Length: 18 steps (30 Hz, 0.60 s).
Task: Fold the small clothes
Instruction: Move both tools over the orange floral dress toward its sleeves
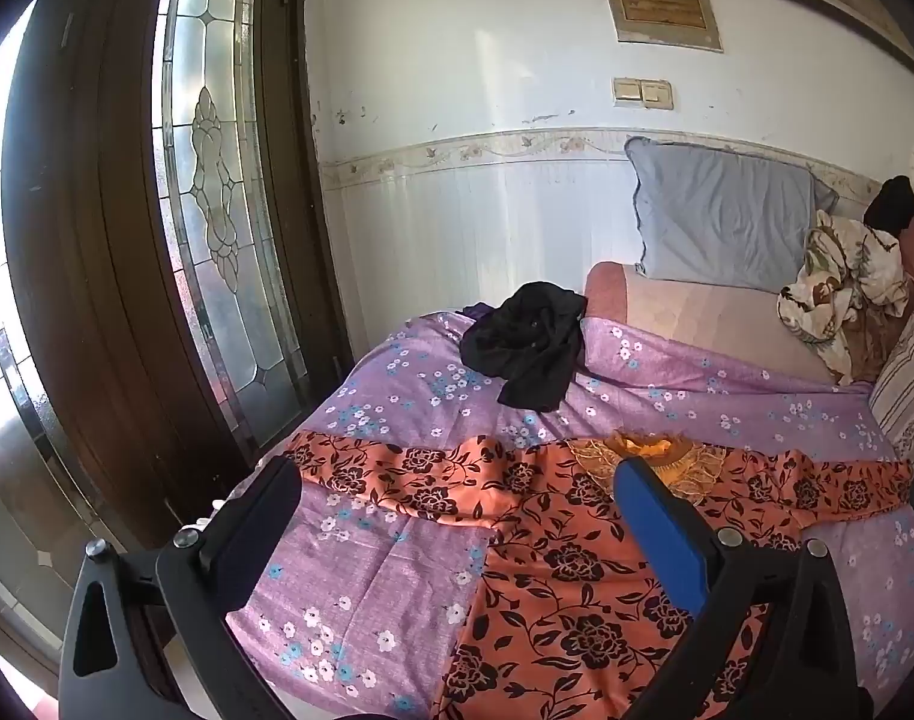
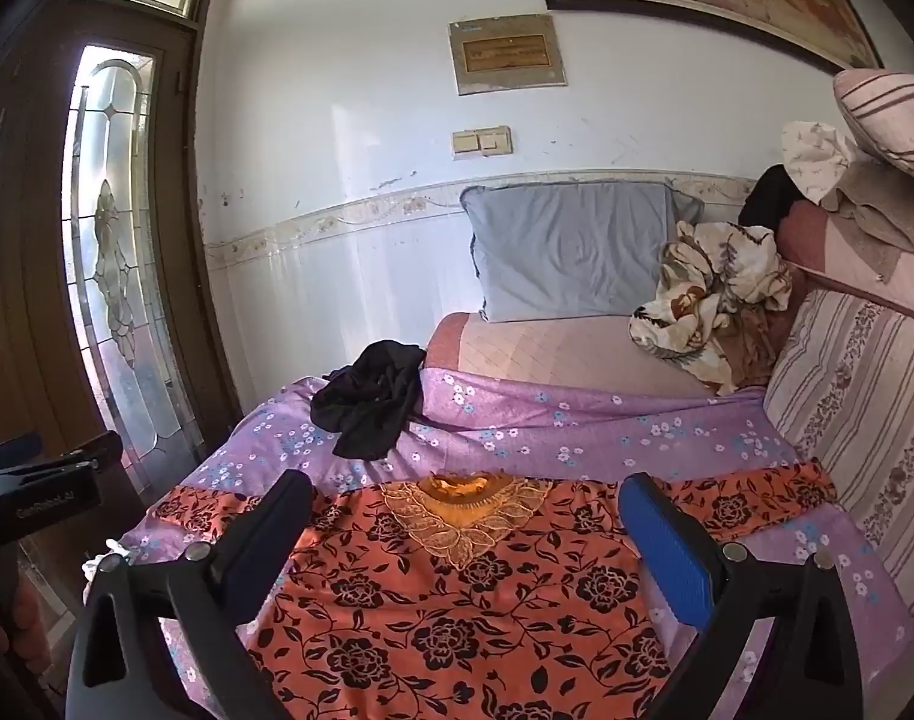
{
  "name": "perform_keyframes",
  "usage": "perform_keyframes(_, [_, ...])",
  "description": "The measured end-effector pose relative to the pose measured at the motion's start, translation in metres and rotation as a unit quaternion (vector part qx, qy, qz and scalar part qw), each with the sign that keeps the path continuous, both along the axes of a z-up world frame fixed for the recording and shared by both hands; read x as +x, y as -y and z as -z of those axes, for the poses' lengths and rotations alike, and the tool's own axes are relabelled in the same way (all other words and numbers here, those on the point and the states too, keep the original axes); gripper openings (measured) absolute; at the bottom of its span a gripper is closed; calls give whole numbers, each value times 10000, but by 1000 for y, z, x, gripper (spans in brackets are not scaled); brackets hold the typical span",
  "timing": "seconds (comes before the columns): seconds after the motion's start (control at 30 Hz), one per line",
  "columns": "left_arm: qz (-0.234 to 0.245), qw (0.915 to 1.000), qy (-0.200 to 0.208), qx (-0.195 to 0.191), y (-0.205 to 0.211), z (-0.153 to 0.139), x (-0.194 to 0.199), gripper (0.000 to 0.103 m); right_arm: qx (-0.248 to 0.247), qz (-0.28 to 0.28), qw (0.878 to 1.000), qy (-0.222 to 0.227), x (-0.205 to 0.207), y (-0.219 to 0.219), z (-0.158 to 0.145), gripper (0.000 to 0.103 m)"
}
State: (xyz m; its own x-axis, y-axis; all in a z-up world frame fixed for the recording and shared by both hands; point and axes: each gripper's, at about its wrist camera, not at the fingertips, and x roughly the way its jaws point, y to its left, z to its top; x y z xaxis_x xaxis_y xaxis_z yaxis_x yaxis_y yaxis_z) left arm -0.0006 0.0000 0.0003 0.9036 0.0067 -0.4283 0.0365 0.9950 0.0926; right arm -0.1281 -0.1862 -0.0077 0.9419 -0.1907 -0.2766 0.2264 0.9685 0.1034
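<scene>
orange top (image 2: 457,618) lies spread flat on the bed (image 2: 577,426), lower centre, ready for folding (both grippers' fingers wide, holding nothing)

Garment (image 2: 457,600) flat on bedsheet (image 2: 577,432).
Crumpled cloth (image 2: 369,402) behind it; pillow (image 2: 571,246) farther back against wall (image 2: 366,120).

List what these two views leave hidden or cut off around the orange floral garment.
- Orange floral garment: hem cut off by the bottom edge in both wrist views.
- Its collar: partly hidden in the left wrist view by the left gripper, specifically its blue finger.
- Black garment: crumpled; type unclear.
</scene>
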Motion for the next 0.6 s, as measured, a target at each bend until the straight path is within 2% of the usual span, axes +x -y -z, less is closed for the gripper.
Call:
perform_keyframes(0.33, [17,10000,-45,26,5,1,-1,103,66,0,10000,-37,0,16,13,103])
perform_keyframes(0.6, [50,9999,-84,53,9,8,5,103,121,74,9998,-128,6,13,12,103])
